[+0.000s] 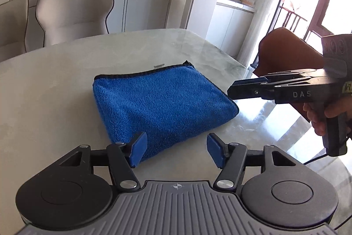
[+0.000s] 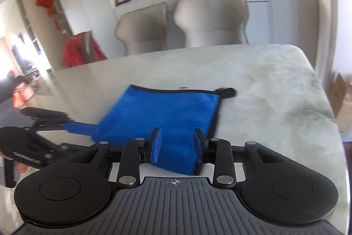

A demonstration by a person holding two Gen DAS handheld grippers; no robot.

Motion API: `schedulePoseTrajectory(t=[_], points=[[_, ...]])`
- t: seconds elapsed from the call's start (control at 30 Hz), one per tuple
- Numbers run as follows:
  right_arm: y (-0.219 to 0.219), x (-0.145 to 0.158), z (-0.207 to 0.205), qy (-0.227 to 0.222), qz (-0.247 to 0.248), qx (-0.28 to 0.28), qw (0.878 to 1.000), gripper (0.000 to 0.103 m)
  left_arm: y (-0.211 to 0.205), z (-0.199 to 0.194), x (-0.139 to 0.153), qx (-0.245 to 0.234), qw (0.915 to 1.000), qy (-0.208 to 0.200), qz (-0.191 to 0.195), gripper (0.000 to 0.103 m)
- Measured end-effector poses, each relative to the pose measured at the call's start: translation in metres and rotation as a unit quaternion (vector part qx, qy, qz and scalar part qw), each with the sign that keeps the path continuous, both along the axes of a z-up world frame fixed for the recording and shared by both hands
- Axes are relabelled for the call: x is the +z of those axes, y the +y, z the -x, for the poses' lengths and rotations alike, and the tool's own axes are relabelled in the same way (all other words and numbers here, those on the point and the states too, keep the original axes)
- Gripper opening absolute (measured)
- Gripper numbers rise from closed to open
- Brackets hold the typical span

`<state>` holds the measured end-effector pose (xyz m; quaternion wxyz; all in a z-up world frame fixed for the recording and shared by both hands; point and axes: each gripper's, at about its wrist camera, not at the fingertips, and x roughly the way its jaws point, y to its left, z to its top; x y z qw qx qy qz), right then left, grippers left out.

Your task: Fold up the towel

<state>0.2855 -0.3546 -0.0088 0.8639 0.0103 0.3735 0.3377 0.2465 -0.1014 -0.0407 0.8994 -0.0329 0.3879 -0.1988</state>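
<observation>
Nearest the left wrist camera, the left gripper is seen with its blue-padded jaws spread wide and nothing held between them. It is held just above the near edge of the towel, with one pad over the towel's near corner and the other over bare counter.

The towel is blue with a dark trim, lies folded into a thick rectangle, and rests flat on the pale marbled counter, near its middle. A small dark loop is seen at the towel's far right corner in the right wrist view.

The right gripper is seen in its own view with jaws parted and empty, poised over the near right part of the towel; whether the pads touch the cloth cannot be told. From the left wrist view the same gripper enters from the right, held by a hand, its tip just beside the towel's right edge. In the right wrist view, which is blurred, the left gripper is seen at the towel's left edge.

Two pale chairs are set at the far side of the counter, and a brown chair stands at the right.
</observation>
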Motion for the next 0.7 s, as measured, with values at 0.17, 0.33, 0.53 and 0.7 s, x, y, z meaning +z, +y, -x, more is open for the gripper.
schedulePoseTrajectory(t=[0.17, 0.33, 0.53, 0.7], points=[[0.008, -0.017, 0.001, 0.022, 0.034, 0.009, 0.999, 0.032, 0.007, 0.0, -0.01, 0.038, 0.9989, 0.024, 0.014, 0.065], [-0.005, -0.016, -0.002, 0.029, 0.029, -0.02, 0.999, 0.032, 0.015, 0.004, -0.006, 0.067, 0.9972, 0.028, 0.021, 0.065], [-0.006, -0.004, 0.002, 0.009, 0.008, -0.027, 1.0, 0.034, 0.017, 0.001, 0.007, 0.121, 0.9918, 0.017, 0.039, 0.07], [0.022, -0.002, -0.005, -0.027, 0.017, -0.01, 0.999, 0.034, -0.002, -0.023, 0.017, 0.123, 0.9923, -0.015, 0.011, 0.073]])
